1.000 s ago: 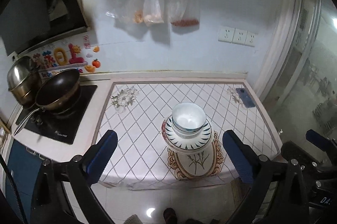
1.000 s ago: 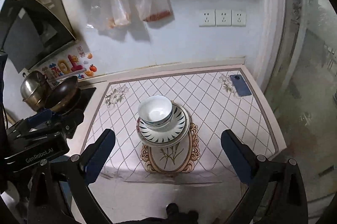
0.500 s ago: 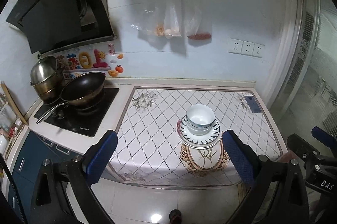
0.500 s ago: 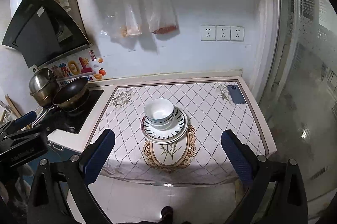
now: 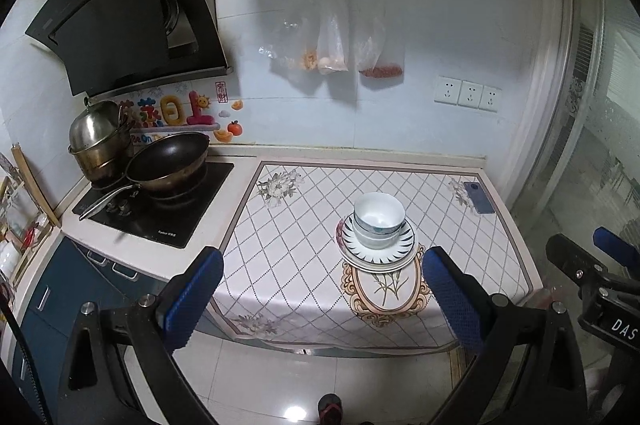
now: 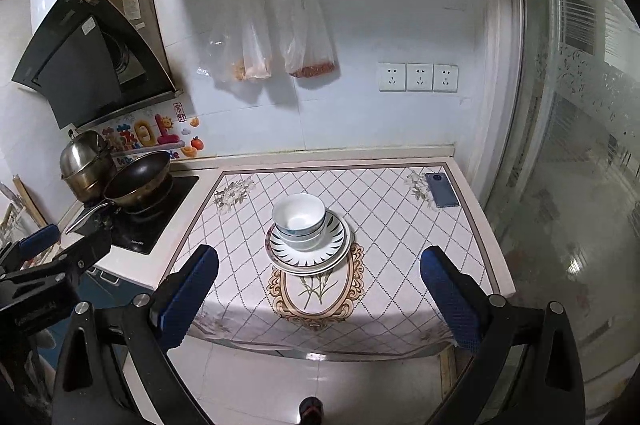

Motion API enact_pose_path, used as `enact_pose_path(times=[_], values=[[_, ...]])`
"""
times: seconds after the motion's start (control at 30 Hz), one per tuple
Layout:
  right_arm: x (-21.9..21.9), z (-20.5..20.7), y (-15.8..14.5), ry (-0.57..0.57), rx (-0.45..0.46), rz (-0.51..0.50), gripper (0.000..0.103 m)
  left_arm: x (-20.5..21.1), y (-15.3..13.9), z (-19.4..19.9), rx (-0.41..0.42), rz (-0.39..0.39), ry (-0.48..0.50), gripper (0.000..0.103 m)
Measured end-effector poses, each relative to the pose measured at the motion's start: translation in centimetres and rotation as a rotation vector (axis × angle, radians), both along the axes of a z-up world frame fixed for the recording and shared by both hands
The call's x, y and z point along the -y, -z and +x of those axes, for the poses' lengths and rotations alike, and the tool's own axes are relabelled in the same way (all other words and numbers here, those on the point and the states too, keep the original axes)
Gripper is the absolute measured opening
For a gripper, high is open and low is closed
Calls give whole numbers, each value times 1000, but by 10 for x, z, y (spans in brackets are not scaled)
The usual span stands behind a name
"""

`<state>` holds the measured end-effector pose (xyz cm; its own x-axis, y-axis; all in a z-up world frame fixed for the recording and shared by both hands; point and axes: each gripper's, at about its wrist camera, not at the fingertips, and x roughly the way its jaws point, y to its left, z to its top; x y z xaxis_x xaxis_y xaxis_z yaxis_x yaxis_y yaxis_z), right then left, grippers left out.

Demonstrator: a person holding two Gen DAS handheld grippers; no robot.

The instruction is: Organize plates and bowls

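Stacking round glazed bowls (image 5: 378, 217) on striped plates (image 5: 402, 243), diamond-patterned cloth (image 5: 304, 245)

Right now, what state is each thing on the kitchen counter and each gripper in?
White bowls: nested, upright, empty on top, on the plates.
Striped plates: stacked on the patterned tablecloth.
Black wok: on the hob, looks empty.
Steel pot: lidded.
Blue phone: flat, far right corner.
Left gripper: open, empty.
Right gripper: open, empty.

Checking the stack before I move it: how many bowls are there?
2, nested one inside the other: the top bowl sits in a lower bowl, both on the stacked plates mid-counter. A further bowl hidden between them can't be ruled out.
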<state>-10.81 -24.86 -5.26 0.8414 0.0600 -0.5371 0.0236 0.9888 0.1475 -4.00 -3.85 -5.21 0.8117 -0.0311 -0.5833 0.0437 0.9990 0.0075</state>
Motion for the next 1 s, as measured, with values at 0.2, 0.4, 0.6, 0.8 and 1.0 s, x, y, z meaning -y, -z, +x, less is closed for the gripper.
enact_pose_path(times=[0.2, 0.4, 0.6, 0.8, 1.0], values=[[2, -5, -1, 2, 9, -5, 103, 2, -1, -7, 8, -6, -3, 102], [7, -7, -3, 1, 18, -3, 103, 0, -3, -8, 15, -10, -7, 102], [7, -8, -3, -1, 17, -10, 103, 0, -3, -9, 22, -8, -4, 102], [5, -9, -3, -1, 13, -20, 103, -1, -4, -11, 28, -7, -2, 102], [5, -9, -2, 0, 15, -19, 103, -2, -6, -13, 41, -6, 3, 102]])
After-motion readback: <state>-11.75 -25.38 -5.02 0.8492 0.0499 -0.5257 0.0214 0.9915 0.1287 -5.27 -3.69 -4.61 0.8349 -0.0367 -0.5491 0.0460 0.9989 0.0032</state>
